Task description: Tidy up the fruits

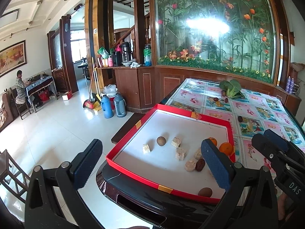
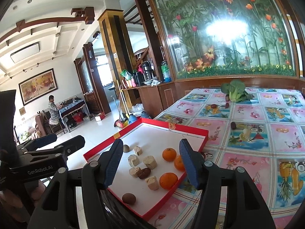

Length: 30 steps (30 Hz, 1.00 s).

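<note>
Blue-padded right gripper point(image 2: 151, 164) hovering open and empty over the red tray point(image 2: 192, 131), left gripper point(image 1: 152, 164) likewise spread wide with nothing between its pads

Below the right pads, three oranges point(image 2: 168, 180) grouped along the tray's right edge, one of them tight against the rim; beside them, toward the tray's middle, pale cut chunks point(image 2: 149, 162) and a dark wrinkled fruit point(image 2: 144, 173); one brown round fruit point(image 2: 129, 198) by the near edge, another point(image 2: 126, 148) toward the far left corner. Tray resting at the near left corner of the flowery tablecloth point(image 2: 247, 162). Further out on the cloth, a small dark fruit point(image 2: 233, 125) near its middle, two more dark pieces just before a leafy green vegetable point(image 2: 235, 92) at the far edge
</note>
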Each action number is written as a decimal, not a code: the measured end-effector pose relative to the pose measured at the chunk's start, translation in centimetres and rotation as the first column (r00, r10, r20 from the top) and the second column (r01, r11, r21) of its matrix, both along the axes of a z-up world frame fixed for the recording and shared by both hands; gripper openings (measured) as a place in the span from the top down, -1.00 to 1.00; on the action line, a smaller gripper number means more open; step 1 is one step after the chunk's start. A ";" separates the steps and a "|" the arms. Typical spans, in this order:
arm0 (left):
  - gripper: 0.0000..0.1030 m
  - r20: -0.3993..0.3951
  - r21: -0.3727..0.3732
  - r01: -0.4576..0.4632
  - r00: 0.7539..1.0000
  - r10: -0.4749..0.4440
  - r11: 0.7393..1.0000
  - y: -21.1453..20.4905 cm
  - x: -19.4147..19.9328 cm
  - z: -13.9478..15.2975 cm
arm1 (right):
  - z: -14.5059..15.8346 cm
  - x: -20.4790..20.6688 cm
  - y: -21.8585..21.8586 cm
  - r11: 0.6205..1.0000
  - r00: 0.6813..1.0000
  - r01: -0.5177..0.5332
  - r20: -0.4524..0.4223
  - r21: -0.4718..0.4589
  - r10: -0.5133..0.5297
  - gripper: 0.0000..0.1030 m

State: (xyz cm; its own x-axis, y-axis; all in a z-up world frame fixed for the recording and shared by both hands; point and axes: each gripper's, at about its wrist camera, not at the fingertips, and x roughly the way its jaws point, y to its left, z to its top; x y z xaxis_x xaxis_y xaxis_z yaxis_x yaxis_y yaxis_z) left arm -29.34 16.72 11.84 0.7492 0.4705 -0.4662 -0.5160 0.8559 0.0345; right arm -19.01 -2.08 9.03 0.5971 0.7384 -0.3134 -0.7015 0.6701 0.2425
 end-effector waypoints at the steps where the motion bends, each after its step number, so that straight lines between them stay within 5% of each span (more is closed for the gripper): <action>1: -1.00 0.002 -0.001 0.001 1.000 -0.001 1.000 0.0 0.0 0.0 | 0.0 0.0 0.0 1.000 1.000 0.001 0.000 -0.002 -0.001 -0.19; 19: -1.00 0.037 0.021 0.024 0.999 -0.025 1.000 -2.2 -3.4 1.4 | 1.9 -3.3 -1.5 0.999 0.998 0.027 0.051 0.033 -0.028 -0.27; 30: -1.00 0.015 0.029 0.061 0.998 -0.061 0.998 -4.1 -6.2 0.5 | 2.9 -5.8 -2.7 0.990 0.990 0.142 0.014 0.004 -0.142 -0.29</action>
State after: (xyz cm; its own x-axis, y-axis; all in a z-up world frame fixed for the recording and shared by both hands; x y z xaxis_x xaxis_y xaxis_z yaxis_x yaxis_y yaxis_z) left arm -35.54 12.64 12.33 0.7842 0.4365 -0.4411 -0.4636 0.8846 0.0512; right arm -24.79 -4.76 11.96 0.7005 0.6464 -0.3026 -0.6023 0.7628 0.2354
